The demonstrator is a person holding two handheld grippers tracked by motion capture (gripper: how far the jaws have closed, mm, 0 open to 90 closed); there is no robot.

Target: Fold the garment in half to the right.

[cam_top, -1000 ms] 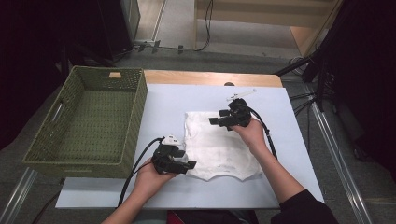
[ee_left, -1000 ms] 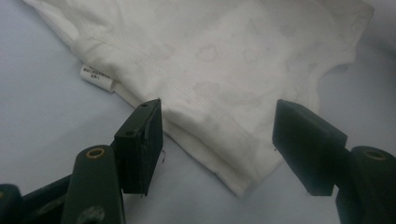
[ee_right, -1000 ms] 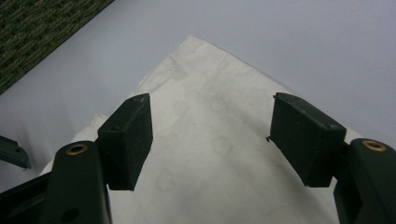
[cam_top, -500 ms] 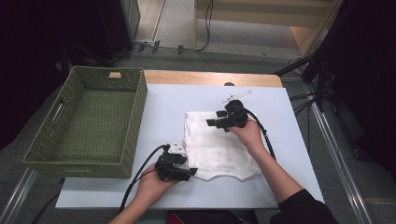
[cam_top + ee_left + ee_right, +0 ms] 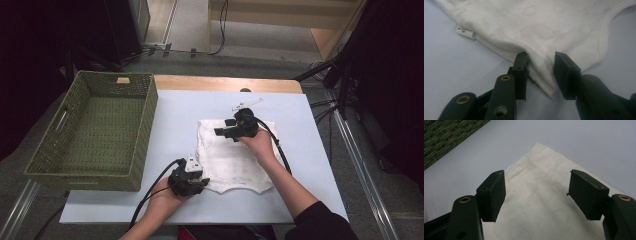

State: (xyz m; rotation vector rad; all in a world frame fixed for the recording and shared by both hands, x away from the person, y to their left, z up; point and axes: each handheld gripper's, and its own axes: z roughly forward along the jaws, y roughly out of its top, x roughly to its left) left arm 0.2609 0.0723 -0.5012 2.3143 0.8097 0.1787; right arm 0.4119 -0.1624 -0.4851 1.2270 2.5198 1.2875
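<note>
The white garment (image 5: 235, 155) lies flat at table centre, long axis running 12 to 6. The left gripper (image 5: 196, 181), jaws just closing, straddles its 7 o'clock hem corner; the right gripper (image 5: 222, 133) hovers spread at 11.

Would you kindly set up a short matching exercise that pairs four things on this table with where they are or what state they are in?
Things:
1. white garment
2. green woven basket
3. left gripper
4. right gripper

Places or states:
A. jaws wide apart above the cloth's far corner
B. spread flat in the middle of the pale sheet
C. jaws just been closing, with the cloth's near hem corner between them
D. at the table's left side, nothing inside

Pairs: 1-B, 2-D, 3-C, 4-A
</note>
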